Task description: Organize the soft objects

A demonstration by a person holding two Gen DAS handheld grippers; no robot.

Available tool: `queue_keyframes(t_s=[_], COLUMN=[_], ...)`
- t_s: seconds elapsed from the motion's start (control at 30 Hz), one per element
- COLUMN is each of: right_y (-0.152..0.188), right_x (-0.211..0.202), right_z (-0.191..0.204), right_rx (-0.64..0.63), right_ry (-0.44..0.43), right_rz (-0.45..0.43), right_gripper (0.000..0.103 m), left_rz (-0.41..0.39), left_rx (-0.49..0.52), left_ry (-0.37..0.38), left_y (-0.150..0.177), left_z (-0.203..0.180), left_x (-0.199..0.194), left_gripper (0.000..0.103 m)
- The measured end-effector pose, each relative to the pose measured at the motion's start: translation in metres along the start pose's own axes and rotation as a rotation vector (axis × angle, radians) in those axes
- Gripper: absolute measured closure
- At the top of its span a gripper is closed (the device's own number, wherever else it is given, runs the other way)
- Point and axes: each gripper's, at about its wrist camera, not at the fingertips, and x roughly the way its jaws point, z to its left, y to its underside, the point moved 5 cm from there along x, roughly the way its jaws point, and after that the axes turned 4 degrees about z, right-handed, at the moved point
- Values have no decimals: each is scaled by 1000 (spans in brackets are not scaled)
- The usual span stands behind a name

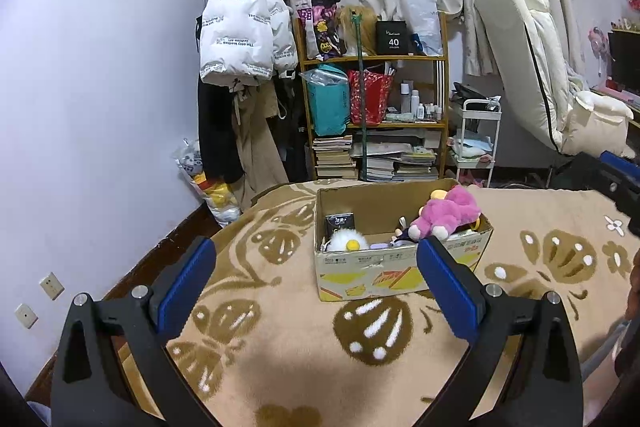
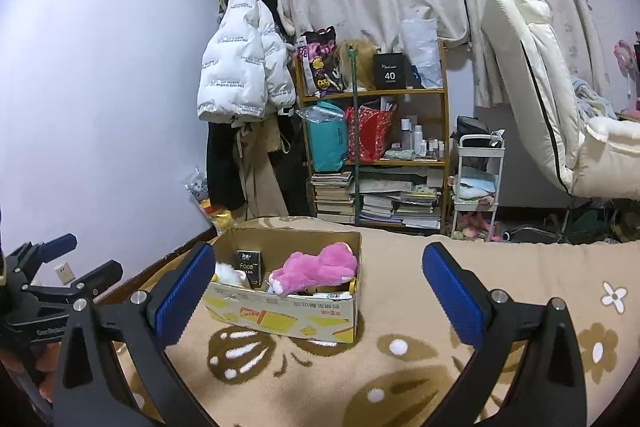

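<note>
Dead ahead of the left gripper's (image 1: pixel 316 269) spread jaws sits the cardboard box (image 1: pixel 394 267), open-topped on the tan patterned blanket (image 1: pixel 280 339), and inside it the pink plush toy (image 1: pixel 444 213) is slumped against the box's right-hand end, lying on its side. A white fluffy toy with a yellow spot (image 1: pixel 346 241) is tucked into the opposite near corner, a small dark packet (image 1: pixel 340 222) stands upright just behind it, and between the two toys there are a few smaller items, too jumbled to name. Both left jaws are wide apart and hold nothing, with the right one's blue pad overlapping the box's near right corner in the view. Over on the right gripper (image 2: pixel 316 293), the jaws gape wide and empty too; the box falls just inside its left jaw, with the pink plush leaning on the box wall nearest the gap's centre. The left gripper shows at the far left edge of that view, well off from the box. Beyond both jaws stands a wooden shelf (image 1: pixel 376 58) crammed with bags and books, and a white puffer jacket (image 1: pixel 240 31) hangs left of it.
</note>
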Motion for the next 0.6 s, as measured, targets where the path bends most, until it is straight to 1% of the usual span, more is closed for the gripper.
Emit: queue_keyframes(t_s=[0.13, 0.23, 0.33, 0.47, 0.6], right_y=[4, 7, 12, 15, 19], right_x=[-5, -2, 2, 4, 7], right_z=[-3, -7, -13, -17, -23], right_rx=[-21, -14, 13, 1, 23], right_ry=[17, 17, 14, 30, 31], right_rz=[-30, -28, -25, -33, -20], right_gripper=[0, 0, 0, 0, 0], left_rz=[7, 25, 36, 58, 74], left_rx=[9, 5, 8, 7, 9], left_ry=[-11, 8, -8, -12, -14], left_y=[9, 15, 18, 22, 26], left_z=[0, 1, 1, 1, 1], left_x=[9, 17, 24, 31, 34], left_gripper=[3, 3, 3, 3, 3])
